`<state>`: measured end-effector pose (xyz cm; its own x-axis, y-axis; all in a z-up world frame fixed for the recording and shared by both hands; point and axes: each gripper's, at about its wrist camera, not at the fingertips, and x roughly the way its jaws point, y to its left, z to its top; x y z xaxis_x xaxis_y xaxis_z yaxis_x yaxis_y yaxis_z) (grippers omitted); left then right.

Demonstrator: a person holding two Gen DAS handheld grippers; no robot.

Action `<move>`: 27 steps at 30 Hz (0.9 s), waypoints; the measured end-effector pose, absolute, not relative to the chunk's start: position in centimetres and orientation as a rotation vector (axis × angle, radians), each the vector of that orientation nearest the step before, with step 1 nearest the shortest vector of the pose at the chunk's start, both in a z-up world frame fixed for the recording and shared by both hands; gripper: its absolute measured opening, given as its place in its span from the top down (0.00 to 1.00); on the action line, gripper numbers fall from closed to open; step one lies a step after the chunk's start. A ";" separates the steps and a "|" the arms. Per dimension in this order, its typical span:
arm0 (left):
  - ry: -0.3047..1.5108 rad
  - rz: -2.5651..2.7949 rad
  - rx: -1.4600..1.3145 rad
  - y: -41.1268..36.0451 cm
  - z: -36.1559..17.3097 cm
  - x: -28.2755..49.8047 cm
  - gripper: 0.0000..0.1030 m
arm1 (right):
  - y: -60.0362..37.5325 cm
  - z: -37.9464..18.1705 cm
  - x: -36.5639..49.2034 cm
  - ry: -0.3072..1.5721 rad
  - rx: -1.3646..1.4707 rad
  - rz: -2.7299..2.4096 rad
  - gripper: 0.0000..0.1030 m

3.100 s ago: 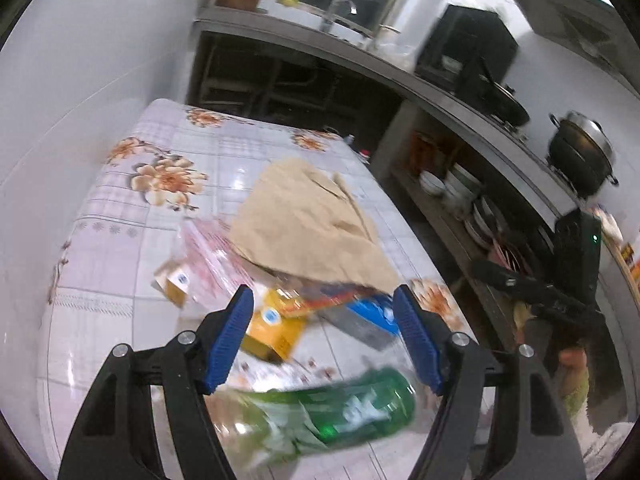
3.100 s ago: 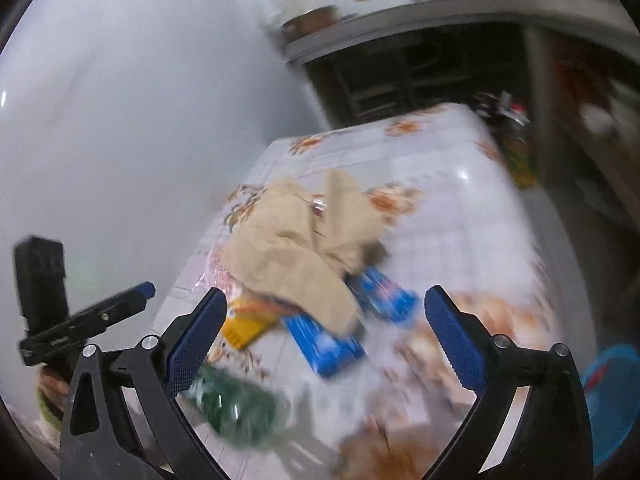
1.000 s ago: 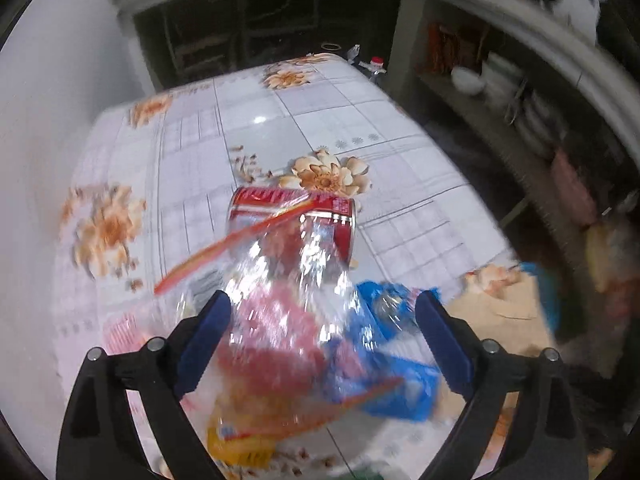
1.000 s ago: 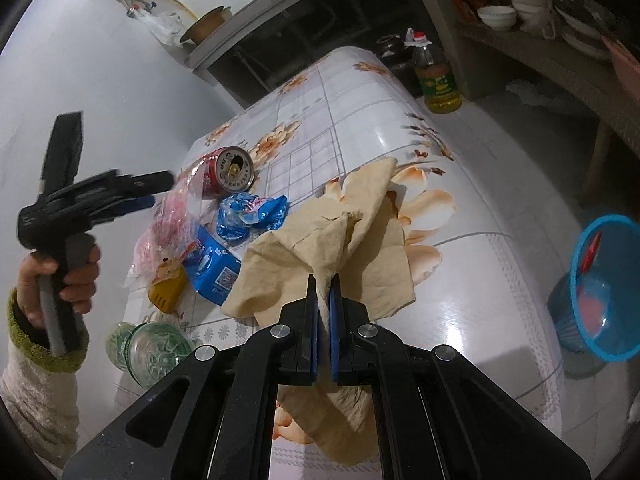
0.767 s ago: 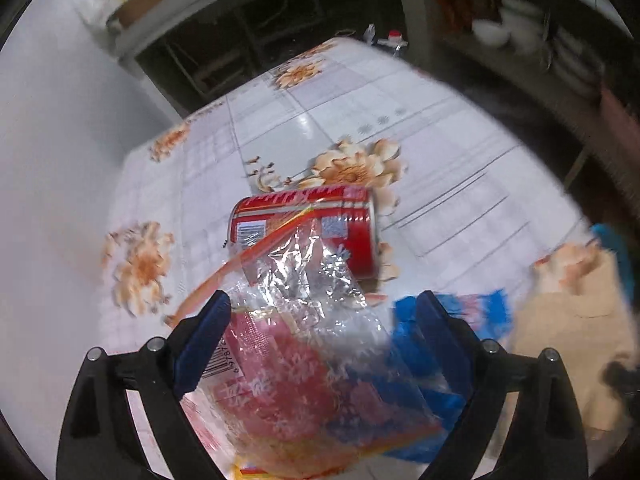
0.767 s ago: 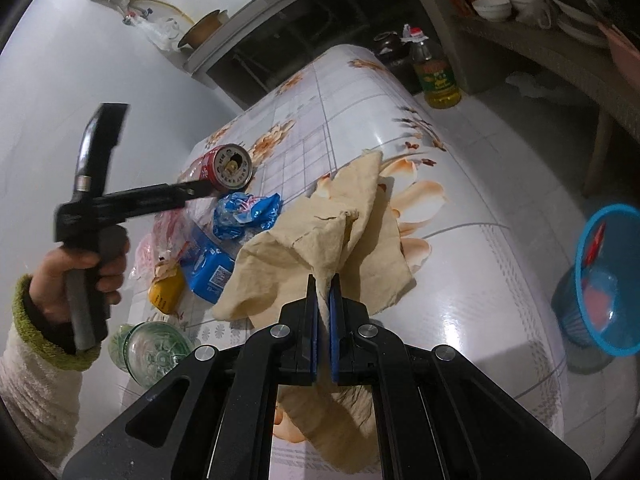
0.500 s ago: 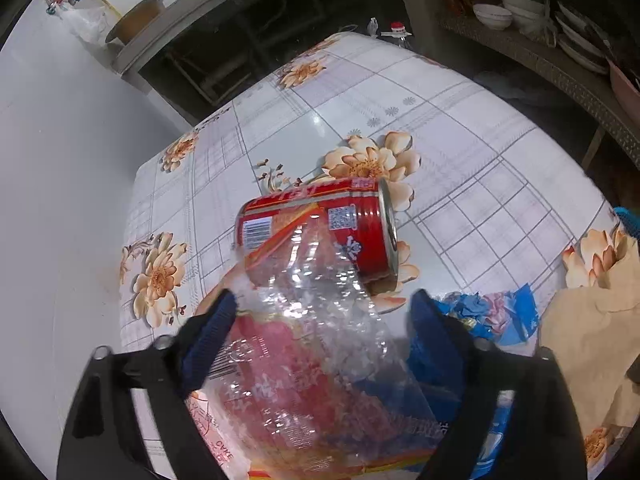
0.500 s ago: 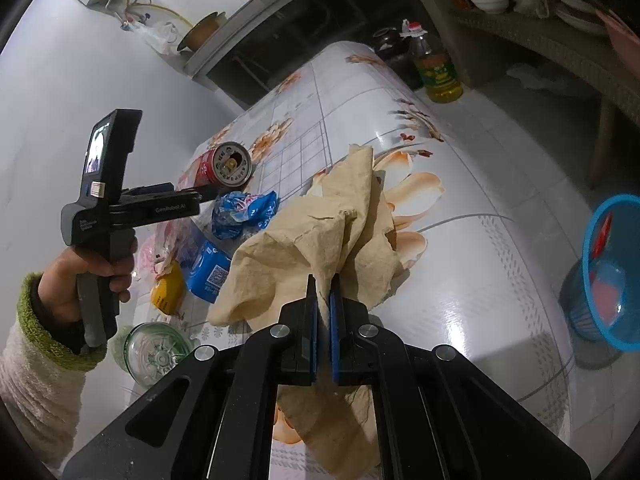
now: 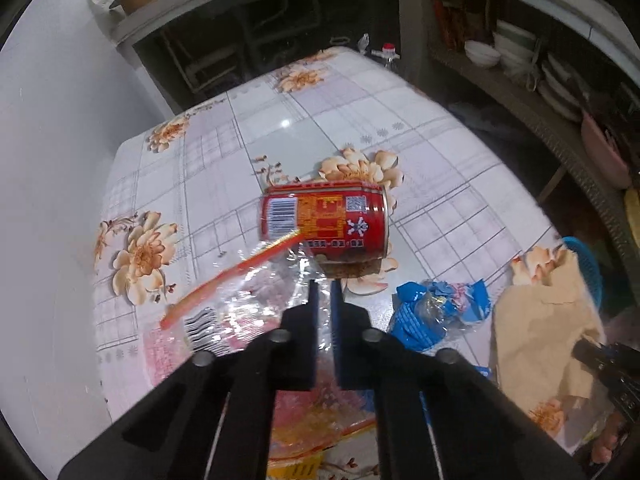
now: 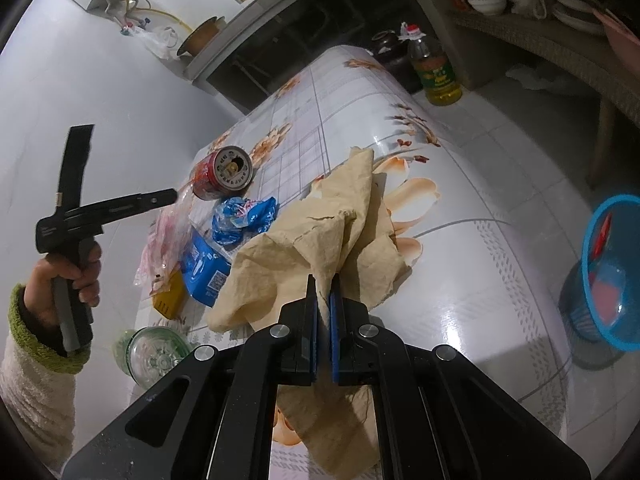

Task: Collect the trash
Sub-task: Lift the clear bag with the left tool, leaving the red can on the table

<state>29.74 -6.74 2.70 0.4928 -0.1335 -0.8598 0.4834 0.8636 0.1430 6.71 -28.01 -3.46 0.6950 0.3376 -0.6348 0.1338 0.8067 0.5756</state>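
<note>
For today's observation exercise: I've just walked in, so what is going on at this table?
A person is clearing litter off a flowered table with two handheld grippers. The right gripper is shut on a crumpled brown paper bag. The left gripper is shut on a clear plastic wrapper beside a red can lying on its side. A blue basket stands on the floor nearby.

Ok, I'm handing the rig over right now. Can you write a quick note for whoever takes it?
Left gripper: shut on the clear plastic bag, beside the red can.
Right gripper: shut on the brown paper, lifted off the table.
On the table: can, blue wrapper, blue packet, yellow box, green bottle.
Blue bin stands on the floor to the right.
Nothing from these grips binned yet; drop both, then clear the rest.
</note>
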 end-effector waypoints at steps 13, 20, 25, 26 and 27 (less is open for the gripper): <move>0.983 -0.416 0.263 -3.2 5.5 30.5 0.49 | -28.0 -3.1 6.5 0.809 0.634 0.125 0.96; 1.022 -0.353 0.459 -7.3 1.5 30.6 0.16 | -27.7 -3.3 6.9 0.827 0.636 0.127 0.96; 0.964 -0.276 0.703 -10.0 -2.0 30.2 0.16 | -27.8 -3.2 6.9 0.822 0.646 0.123 0.96; 0.967 -0.274 0.693 -9.8 -2.1 30.4 0.18 | -27.8 -3.2 6.9 0.821 0.647 0.124 0.96; 0.969 -0.274 0.674 -9.6 -2.0 30.5 0.22 | -27.8 -3.3 6.9 0.821 0.648 0.123 0.96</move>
